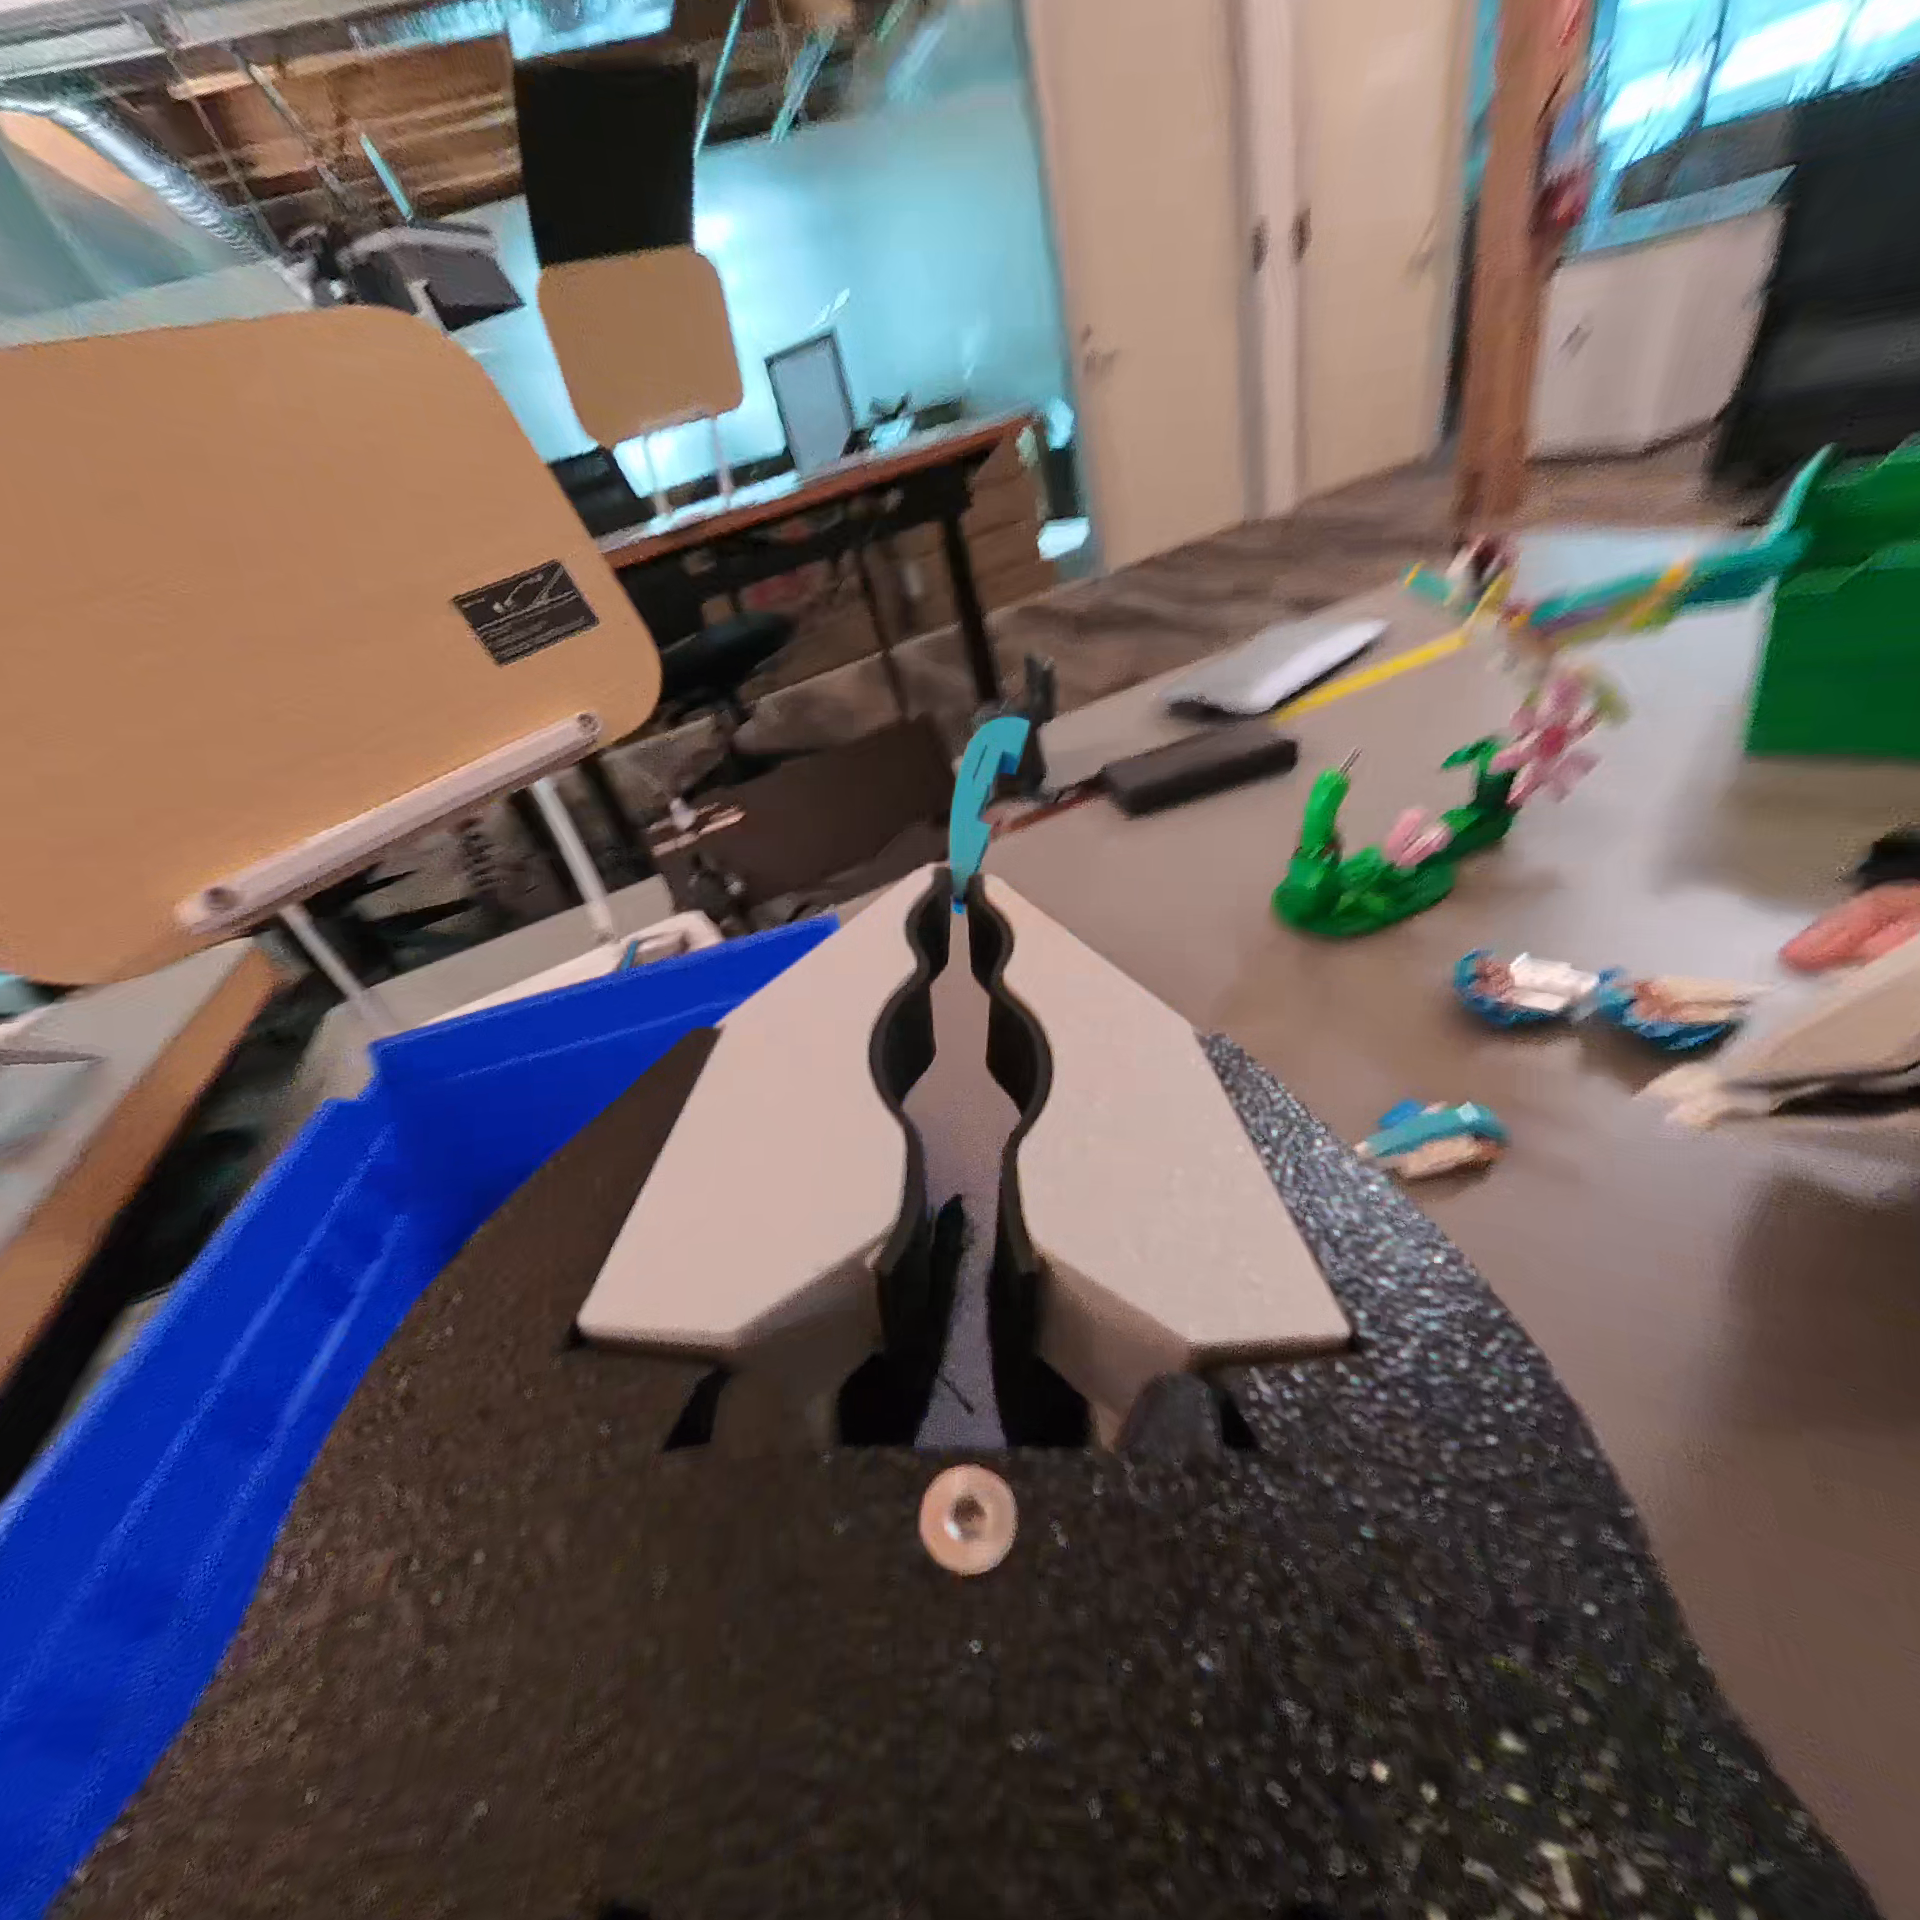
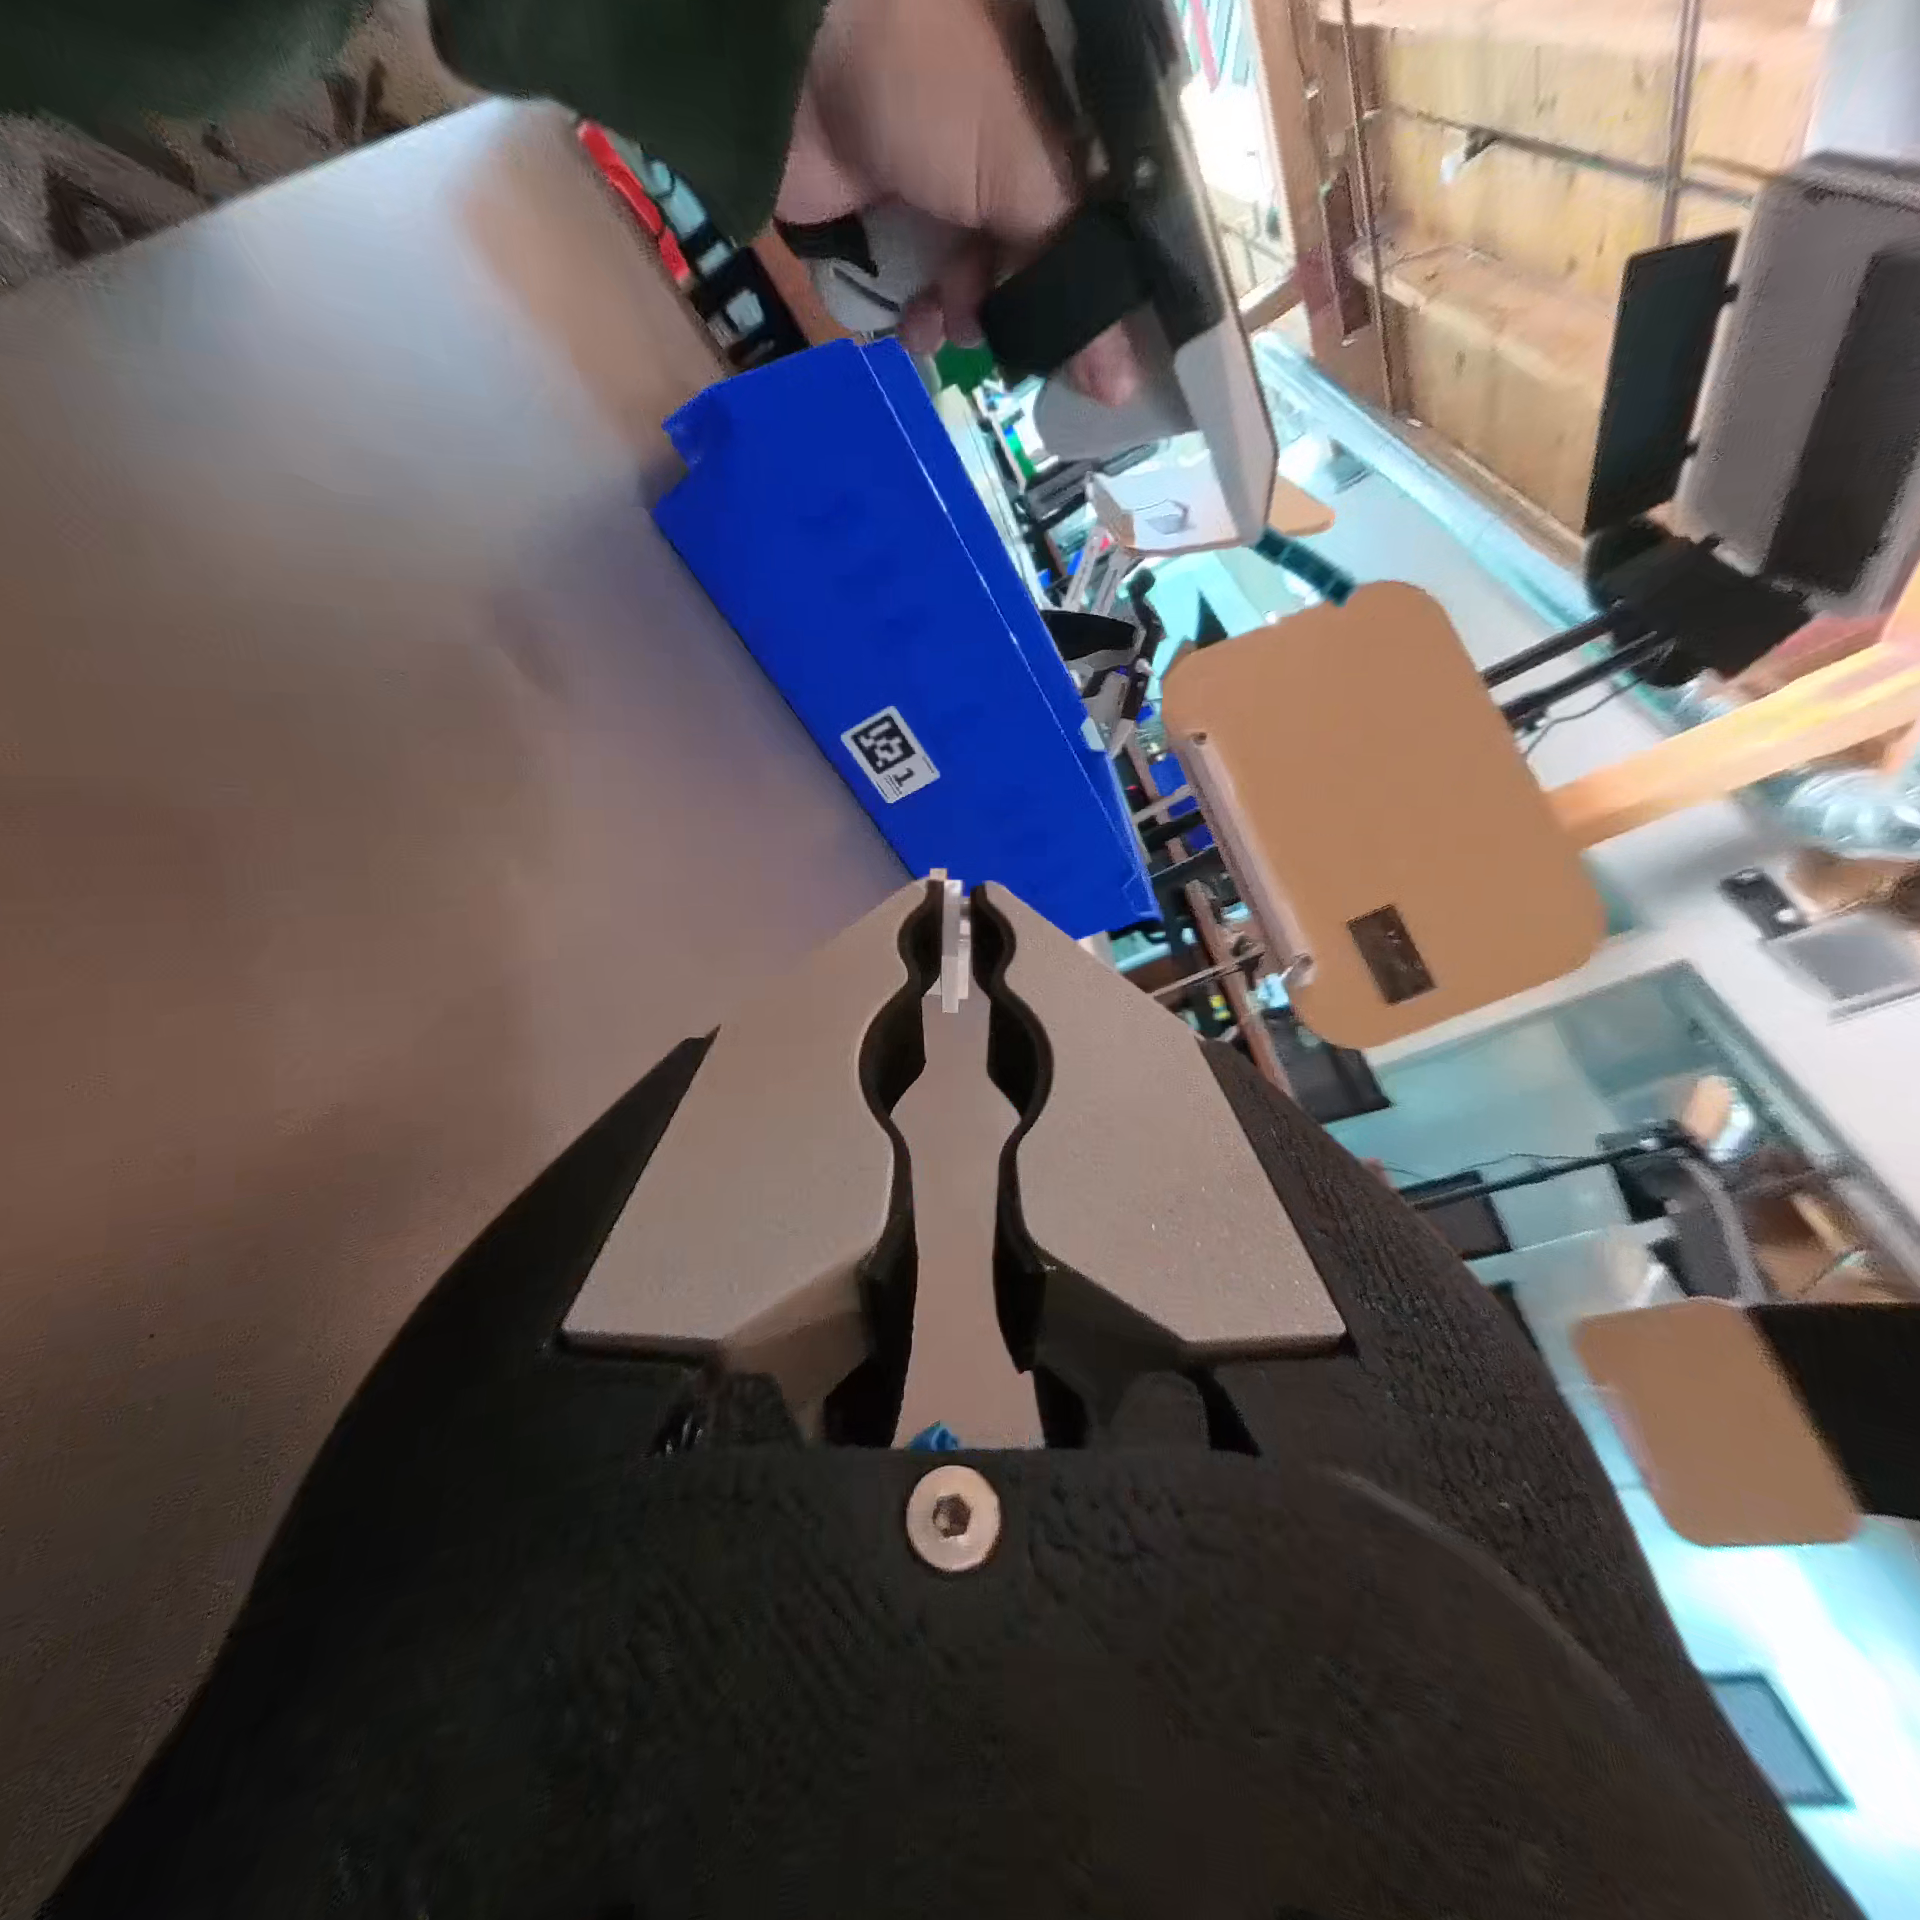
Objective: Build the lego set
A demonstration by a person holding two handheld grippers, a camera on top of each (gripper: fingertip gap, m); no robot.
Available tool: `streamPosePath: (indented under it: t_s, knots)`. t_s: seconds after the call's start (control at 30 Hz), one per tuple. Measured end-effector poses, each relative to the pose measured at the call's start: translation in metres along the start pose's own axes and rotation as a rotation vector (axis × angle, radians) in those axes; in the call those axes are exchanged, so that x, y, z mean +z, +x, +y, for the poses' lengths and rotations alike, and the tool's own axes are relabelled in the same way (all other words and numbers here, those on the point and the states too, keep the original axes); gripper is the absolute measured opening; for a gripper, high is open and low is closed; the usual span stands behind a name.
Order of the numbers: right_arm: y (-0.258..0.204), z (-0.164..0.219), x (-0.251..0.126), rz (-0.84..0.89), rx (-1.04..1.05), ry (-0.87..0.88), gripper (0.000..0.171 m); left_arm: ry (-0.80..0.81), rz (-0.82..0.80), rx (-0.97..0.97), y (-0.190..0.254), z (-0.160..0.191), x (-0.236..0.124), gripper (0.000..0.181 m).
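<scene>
My left gripper (image 1: 961,896) is shut on a thin teal feather-shaped toy piece (image 1: 982,795) that sticks up from its tips, held above the table beside a blue bin (image 1: 436,1122). My right gripper (image 2: 954,891) is shut on a small flat white piece (image 2: 954,951) between its tips, in front of the blue bin (image 2: 883,634). A hand holding the other gripper (image 2: 1132,312) shows above the bin in the right wrist view. A green brick-built plant with pink flowers (image 1: 1392,847) stands on the grey table (image 1: 1558,1351), and a teal brick bird (image 1: 1621,603) hovers blurred above it.
Loose teal and tan toy parts (image 1: 1558,997) and another (image 1: 1434,1138) lie on the table. A black flat box (image 1: 1195,769), a grey flat device (image 1: 1278,665) and a green bin (image 1: 1839,613) stand farther back. Wooden chair backs (image 1: 291,623) (image 2: 1371,800) are beyond the table edge.
</scene>
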State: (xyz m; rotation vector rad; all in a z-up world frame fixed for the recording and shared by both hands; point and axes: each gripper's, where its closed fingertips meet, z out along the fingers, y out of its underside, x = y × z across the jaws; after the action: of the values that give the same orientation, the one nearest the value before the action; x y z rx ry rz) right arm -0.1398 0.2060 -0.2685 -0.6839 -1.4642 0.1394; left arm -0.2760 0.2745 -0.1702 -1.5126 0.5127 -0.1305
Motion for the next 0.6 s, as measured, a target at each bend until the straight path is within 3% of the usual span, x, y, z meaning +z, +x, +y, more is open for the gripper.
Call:
streamPosePath:
  t_s: [0.1,0.4,0.5,0.6]
  knots:
    - [-0.01,0.004,0.005,-0.019,-0.072,-0.045,0.002,0.021,0.041,-0.064,-0.003,0.005,-0.001,0.0]
    - [-0.022,0.023,0.009,-0.086,-0.052,-0.121,0.003,-0.043,-0.011,0.048,-0.002,0.016,0.005,0.0]
    - [-0.007,0.015,0.007,0.0,-0.051,-0.08,0.002,-0.003,0.008,0.008,-0.003,0.009,0.001,0.0]
    - [0.009,0.007,0.001,0.129,-0.221,-0.079,0.002,0.008,0.048,-0.012,0.004,0.007,0.002,0.0]
